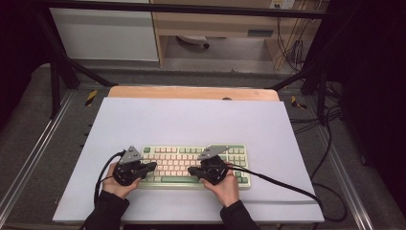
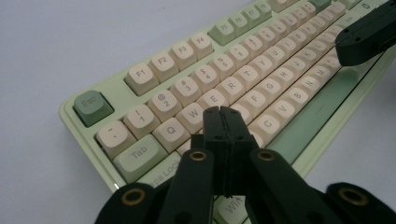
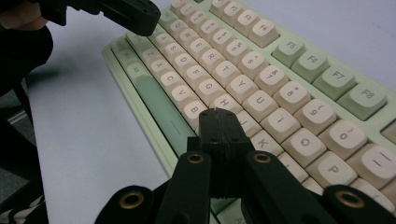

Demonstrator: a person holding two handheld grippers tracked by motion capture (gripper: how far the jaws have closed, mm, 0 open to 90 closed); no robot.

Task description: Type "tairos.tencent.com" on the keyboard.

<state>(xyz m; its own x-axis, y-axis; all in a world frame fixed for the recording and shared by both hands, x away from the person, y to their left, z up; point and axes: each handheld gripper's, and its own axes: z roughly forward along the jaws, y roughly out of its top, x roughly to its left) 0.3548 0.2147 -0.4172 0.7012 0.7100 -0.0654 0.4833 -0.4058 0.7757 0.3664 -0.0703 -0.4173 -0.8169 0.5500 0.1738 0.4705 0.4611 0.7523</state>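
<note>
A cream and green keyboard lies on the white table top near the front edge. My left gripper is shut, its tip hovering over the home row keys at the keyboard's left. My right gripper is shut too, with its tip over the keys near H and J on the keyboard. Both tips point toward each other over the middle of the keyboard. I cannot tell whether either tip touches a key. The other gripper's jaw end shows at each gripper view's top corner.
The white board covers a wooden table. Black cables trail from the grippers across the front right. Dark frame legs and floor cables stand around the table.
</note>
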